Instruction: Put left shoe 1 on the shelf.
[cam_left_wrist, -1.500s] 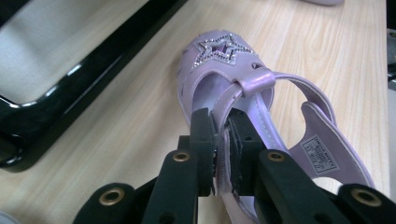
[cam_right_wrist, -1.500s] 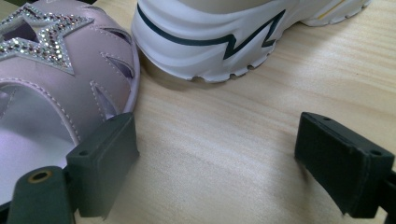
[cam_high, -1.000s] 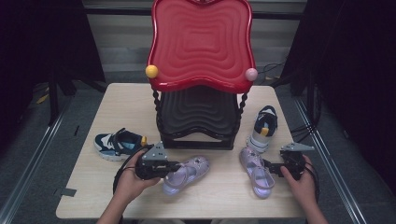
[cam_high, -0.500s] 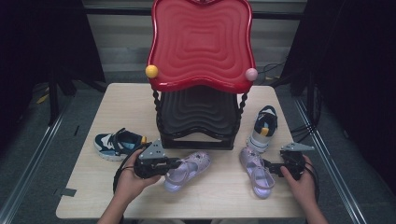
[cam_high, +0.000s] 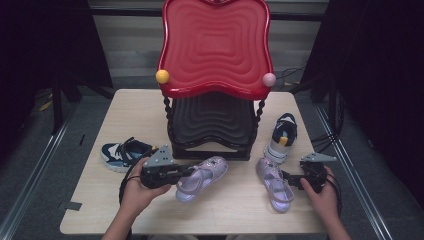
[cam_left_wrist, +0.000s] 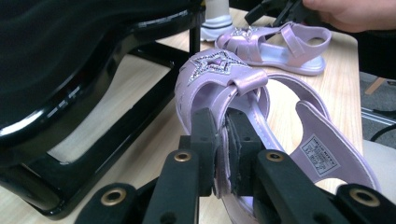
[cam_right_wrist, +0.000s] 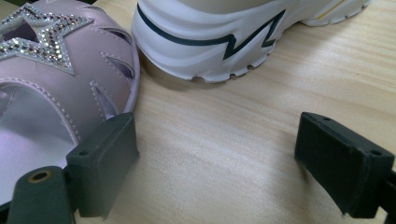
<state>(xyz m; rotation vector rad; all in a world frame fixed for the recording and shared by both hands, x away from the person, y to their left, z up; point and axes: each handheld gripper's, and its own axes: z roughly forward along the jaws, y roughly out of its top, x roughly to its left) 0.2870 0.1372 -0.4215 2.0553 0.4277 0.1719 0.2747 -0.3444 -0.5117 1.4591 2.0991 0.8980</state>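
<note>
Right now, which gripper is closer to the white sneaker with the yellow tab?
Right. The right gripper sits beside the lilac sandal just below the white sneaker with the yellow tab; the left gripper holds the other sandal farther left.

Wooden table (cam_high: 125, 110), tiered stand (cam_high: 212, 125), two sneakers (cam_high: 122, 152) (cam_high: 281, 137), lilac sandal (cam_high: 274, 182)

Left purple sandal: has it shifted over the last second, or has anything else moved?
Barely. The left gripper stays shut on the side of the left purple sandal, nudging it slightly toward the black rack. The right gripper remains open beside the right purple sandal; both sneakers are unmoved.
</note>
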